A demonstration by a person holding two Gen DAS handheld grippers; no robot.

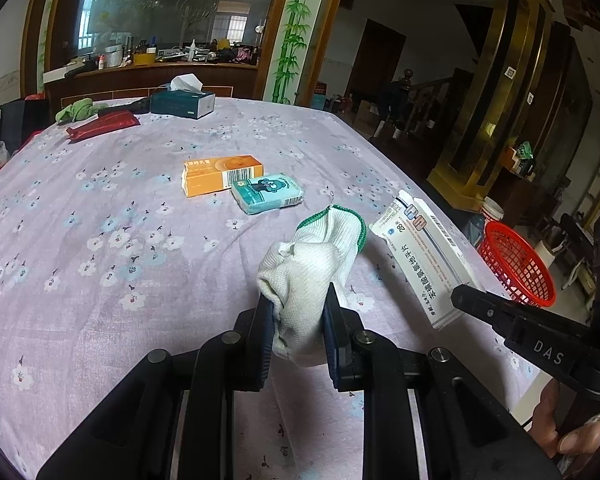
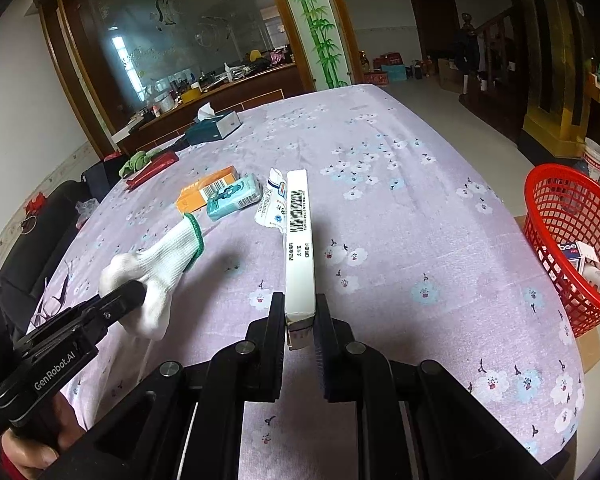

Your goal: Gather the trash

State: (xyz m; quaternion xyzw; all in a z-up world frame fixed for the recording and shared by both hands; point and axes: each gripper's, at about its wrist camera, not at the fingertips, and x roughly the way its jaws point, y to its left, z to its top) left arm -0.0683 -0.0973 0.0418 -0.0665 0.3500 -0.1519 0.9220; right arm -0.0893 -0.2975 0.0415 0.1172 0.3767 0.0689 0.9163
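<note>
Left hand-held gripper: "GenRobot.AI"; you clench the white glove.
Right hand-held gripper: "DAS"; you grip the white box, "28".
Red basket: right, beyond the table edge.

Right gripper clamped on near end of long white medicine box, box raised over purple floral tablecloth, barcode side up, open flap at far end. Left gripper at left edge pinching white glove with green cuff, also off the cloth. Orange box and teal tissue pack touching, lying farther back. Tissue box, red packet, green cloth near far edge. Red basket right of table, small boxes inside.
</note>
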